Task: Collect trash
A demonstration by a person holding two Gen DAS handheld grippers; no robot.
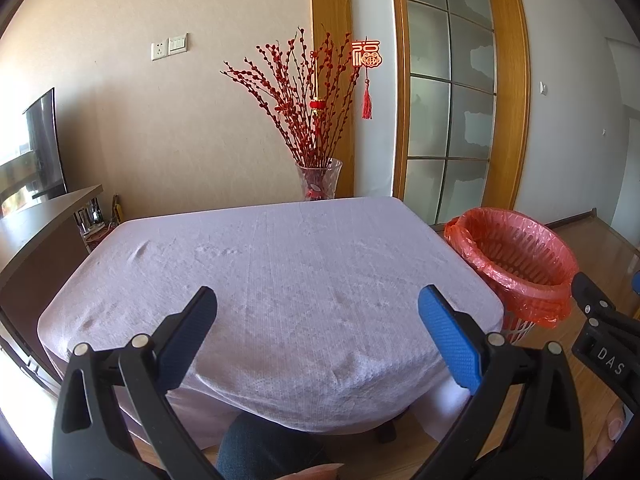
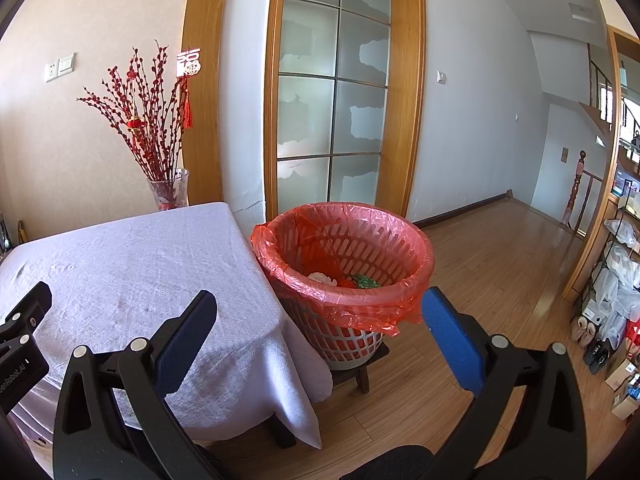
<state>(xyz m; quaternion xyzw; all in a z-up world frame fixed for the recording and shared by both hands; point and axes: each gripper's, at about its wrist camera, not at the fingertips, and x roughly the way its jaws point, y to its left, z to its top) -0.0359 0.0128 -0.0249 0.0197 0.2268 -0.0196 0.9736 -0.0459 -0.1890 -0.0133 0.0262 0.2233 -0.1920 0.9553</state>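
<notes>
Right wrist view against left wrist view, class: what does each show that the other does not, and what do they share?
Only the right wrist view shows trash lying inside the bin, the stool under it, and cluttered shelves. Only the left wrist view shows the television and dark sideboard. Both show the cloth-covered table, the red-lined bin beside it, the vase of red branches, and an open hand-held gripper: left hand-held gripper, right hand-held gripper.

Worktop (image 1: 280, 280) ahead. Vase (image 1: 319, 179) behind its far edge, against wall. Bin (image 2: 348, 280) just beside worktop's right edge, on low stool (image 2: 360, 372); trash (image 2: 352, 280) inside. Door (image 2: 336, 100) behind bin. Shelves (image 2: 624, 264) far right.
</notes>
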